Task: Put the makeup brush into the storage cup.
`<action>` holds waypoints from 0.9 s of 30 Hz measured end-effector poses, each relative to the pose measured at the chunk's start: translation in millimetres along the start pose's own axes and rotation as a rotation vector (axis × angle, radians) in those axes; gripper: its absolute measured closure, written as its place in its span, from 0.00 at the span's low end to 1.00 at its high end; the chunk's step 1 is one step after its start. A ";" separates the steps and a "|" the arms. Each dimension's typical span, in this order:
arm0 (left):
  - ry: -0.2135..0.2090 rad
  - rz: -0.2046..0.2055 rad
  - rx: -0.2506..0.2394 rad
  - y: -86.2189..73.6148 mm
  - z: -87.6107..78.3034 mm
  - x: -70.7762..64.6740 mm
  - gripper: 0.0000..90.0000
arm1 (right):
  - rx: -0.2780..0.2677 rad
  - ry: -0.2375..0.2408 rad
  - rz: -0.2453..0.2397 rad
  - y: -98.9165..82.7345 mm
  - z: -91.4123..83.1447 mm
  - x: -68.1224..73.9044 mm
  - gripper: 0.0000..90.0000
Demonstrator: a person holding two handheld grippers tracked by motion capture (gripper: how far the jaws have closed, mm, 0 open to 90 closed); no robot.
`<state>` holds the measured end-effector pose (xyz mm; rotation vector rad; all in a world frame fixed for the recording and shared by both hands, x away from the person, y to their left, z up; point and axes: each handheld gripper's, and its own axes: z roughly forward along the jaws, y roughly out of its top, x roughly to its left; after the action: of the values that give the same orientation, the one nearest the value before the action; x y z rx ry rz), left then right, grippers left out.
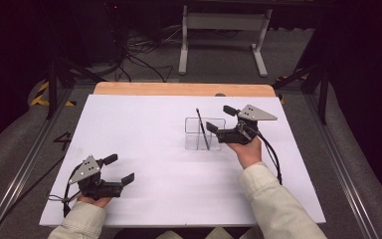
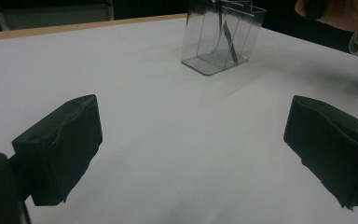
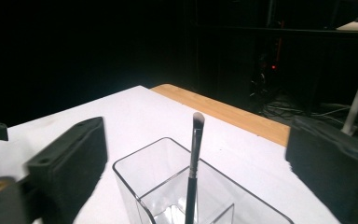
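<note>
Brush [image 1: 202, 128], a slim dark-handled makeup one, stands leaning in the clear plastic divided holder [image 1: 194, 140] toward the tabletop's far right. Right gripper [image 1: 222, 119] is spread around nothing; best lift straight away without nudging the handle. Left gripper [image 1: 120, 169] rests spread near the front-left corner.

this looks like a lab or test room, not a home. the room is dark all around, with black walls or curtains. a white table [image 1: 144, 149] with a wooden edge [image 1: 179, 89] stands in the middle, bright under a lamp. black cables [image 1: 139, 52] lie in a tangle on the grey floor [image 1: 219, 64] behind it. metal rails [image 1: 25, 164] run along both sides, and a white metal stand [image 1: 224, 30] is at the back.
</note>
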<state>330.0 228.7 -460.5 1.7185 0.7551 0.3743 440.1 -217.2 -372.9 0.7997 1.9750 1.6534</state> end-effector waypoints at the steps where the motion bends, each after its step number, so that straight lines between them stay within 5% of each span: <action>1: 0.001 0.001 -0.001 0.1 -0.1 0.3 0.05 | 0.000 0.005 0.001 1.3 -2.7 0.4 0.05; 27: -0.060 -0.012 -0.010 6.0 -8.5 2.8 0.03 | 0.015 0.018 -0.051 12.2 -80.7 0.2 0.00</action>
<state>328.6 236.1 -452.8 1.7076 0.7183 0.3170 388.5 -274.3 -345.8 0.7363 2.0057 1.6237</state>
